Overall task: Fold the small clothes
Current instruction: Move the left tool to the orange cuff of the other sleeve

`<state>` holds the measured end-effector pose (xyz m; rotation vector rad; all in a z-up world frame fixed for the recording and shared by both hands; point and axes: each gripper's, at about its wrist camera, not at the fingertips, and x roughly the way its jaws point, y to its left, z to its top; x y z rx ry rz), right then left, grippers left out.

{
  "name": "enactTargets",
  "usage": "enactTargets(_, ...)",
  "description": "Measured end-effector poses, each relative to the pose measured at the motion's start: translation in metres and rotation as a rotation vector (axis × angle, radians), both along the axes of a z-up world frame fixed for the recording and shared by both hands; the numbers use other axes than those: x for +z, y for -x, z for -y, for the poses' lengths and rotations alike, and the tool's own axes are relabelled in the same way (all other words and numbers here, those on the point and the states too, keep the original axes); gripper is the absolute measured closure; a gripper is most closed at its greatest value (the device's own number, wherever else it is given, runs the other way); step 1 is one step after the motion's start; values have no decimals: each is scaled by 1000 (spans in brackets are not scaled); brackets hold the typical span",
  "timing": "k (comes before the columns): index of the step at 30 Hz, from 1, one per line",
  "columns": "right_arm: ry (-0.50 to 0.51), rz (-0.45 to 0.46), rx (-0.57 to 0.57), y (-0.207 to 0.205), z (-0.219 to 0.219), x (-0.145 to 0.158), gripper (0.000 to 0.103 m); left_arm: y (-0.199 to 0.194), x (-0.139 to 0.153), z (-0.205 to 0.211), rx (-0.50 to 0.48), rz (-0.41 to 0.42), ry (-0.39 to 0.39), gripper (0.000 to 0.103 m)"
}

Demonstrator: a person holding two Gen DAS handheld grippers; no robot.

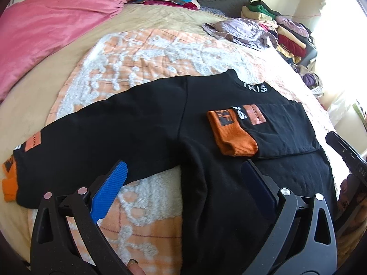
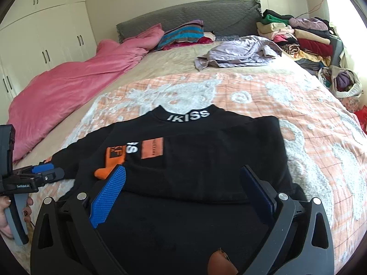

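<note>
The top is a black long-sleeved garment lying flat on the bed, collar pointing toward the headboard. All places below are given from the collar.

The sleeve on the right-hand side is folded across the chest, just below the collar, and its orange cuff ends left of centre. It lies flat, so it reads as a finished first fold. The other sleeve is stretched straight out, far left of the collar, with its own orange cuff near the bed's edge. Judgement: this is the next part to bring in, which would explain why it is left spread and smooth.

Left tool: jaws wide apart, nothing between them. It hangs over the underarm, below and left of the collar. That is a plausible start for reaching the stretched sleeve.

Right tool: jaws apart, nothing pinched. It hangs over the lower edge of the folded sleeve, straight below the collar.

Around the top lies an orange and white quilt, a flat working surface. A pink duvet is bunched far to the left of the collar, and stacked clothes sit beyond it to the right, well clear of the work.
</note>
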<state>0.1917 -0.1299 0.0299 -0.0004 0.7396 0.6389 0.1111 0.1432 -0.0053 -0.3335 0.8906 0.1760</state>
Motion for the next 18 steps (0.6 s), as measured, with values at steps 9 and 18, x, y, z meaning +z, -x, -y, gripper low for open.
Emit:
enactTargets(9,-2,23,73,18,-33,11,4,22,-4,-24,85,4,5,10)
enactTargets(18,15,31,138,30,-68,15,4,49,-1,-51,190,26,2,10)
